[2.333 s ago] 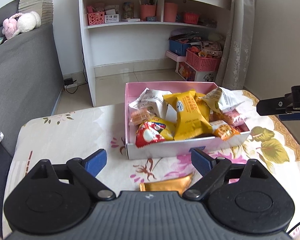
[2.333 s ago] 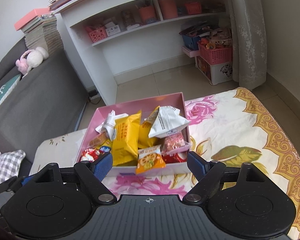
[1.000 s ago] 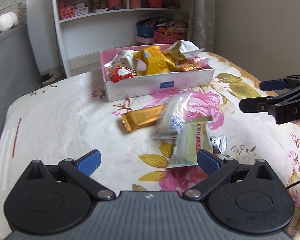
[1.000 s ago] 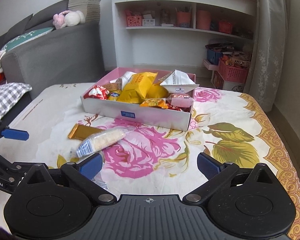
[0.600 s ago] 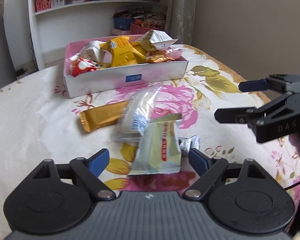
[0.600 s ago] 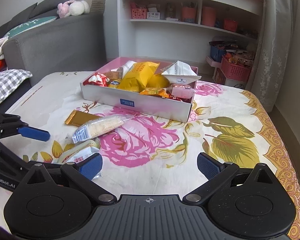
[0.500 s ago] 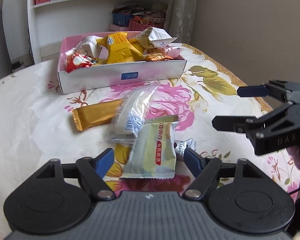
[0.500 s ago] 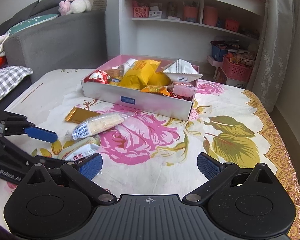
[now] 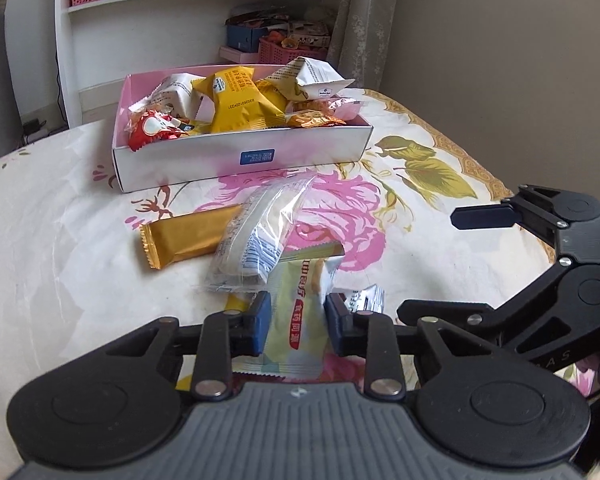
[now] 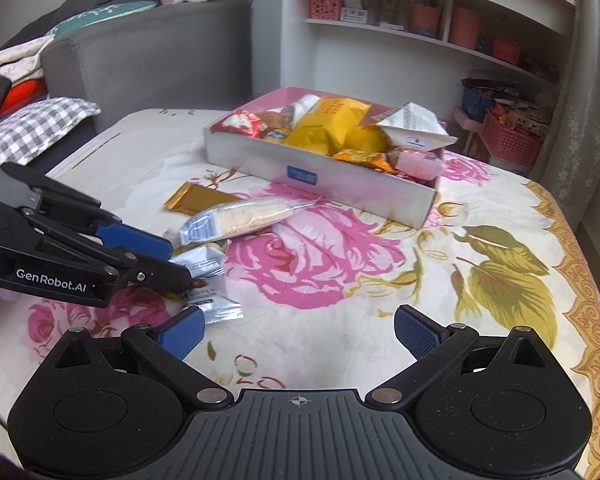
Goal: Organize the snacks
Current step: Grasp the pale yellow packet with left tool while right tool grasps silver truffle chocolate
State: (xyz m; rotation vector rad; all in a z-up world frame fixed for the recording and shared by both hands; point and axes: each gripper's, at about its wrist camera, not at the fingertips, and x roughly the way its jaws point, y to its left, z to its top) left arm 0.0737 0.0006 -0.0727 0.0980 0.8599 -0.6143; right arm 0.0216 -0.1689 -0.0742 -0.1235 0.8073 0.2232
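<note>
The left claw [image 9: 296,322] is closing on a pale yellow-green snack packet [image 9: 300,320], and its blue pads touch the packet on both sides. The packet lies on the flowered tabletop [image 9: 60,240], partly under a clear packet of white crackers [image 9: 256,236]. A gold bar [image 9: 188,240] lies just beside the clear packet. A small silver packet [image 9: 366,298] sits next to the right pad. Farther back stands a pink and white box [image 9: 240,156] full of snacks. The right claw [image 10: 296,332] hangs over the tabletop, spread wide, with nothing between its pads.
</note>
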